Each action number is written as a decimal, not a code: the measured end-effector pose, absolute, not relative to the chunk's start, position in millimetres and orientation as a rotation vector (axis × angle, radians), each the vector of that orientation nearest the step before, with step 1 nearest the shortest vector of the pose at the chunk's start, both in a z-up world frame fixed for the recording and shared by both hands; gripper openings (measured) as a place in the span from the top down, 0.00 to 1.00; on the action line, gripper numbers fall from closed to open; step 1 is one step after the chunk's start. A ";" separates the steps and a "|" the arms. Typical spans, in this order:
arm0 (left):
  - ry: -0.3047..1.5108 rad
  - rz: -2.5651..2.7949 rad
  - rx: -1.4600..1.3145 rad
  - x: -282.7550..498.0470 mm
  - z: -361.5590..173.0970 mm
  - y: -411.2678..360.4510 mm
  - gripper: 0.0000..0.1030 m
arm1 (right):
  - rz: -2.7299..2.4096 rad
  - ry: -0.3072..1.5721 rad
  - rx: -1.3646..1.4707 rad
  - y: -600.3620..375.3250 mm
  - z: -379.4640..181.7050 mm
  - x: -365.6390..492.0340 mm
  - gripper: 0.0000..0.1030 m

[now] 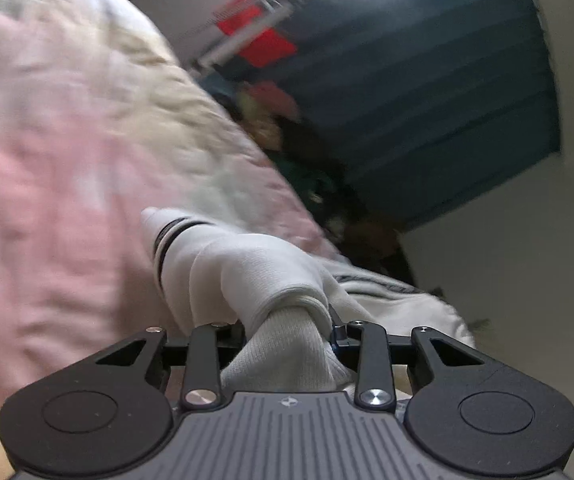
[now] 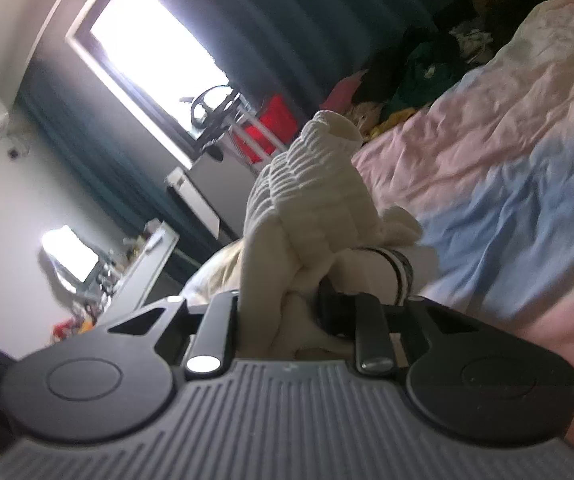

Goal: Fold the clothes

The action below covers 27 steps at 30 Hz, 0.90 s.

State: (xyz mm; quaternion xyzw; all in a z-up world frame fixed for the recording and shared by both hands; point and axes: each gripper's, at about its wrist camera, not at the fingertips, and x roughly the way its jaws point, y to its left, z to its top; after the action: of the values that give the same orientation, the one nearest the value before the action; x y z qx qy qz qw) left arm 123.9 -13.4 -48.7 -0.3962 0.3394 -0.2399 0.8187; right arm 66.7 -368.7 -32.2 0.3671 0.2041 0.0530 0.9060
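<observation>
White knit fabric fills both tongs: the left tongs [image 1: 287, 344] are clenched on the ribbed cuff of a white sock [image 1: 247, 272], whose dark-striped band [image 1: 167, 236] points toward the far left. The right tongs [image 2: 279, 312] grip a bunched white sock [image 2: 315, 200] too, its ribbed end standing upward and a striped band [image 2: 399, 266] lying to the right. Both bundles are held just above a bed [image 1: 67, 152] spread with a crumpled pink, cream and pale-blue sheet. Beyond, teal curtains [image 2: 287, 20] hang beside a bright window [image 2: 155, 52], near a red crate [image 2: 275, 120].
</observation>
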 end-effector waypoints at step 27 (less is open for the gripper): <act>0.708 -0.662 -0.147 299.9 -149.3 -299.4 0.58 | -0.362 0.522 0.817 -576.7 -117.2 161.3 0.70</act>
State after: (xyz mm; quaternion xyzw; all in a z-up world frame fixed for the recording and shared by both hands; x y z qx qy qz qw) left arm 299.9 -299.4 -149.3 -0.0706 0.3401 -0.3178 0.8823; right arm 161.3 -576.7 -117.2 0.3905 0.2493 -0.1731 0.8691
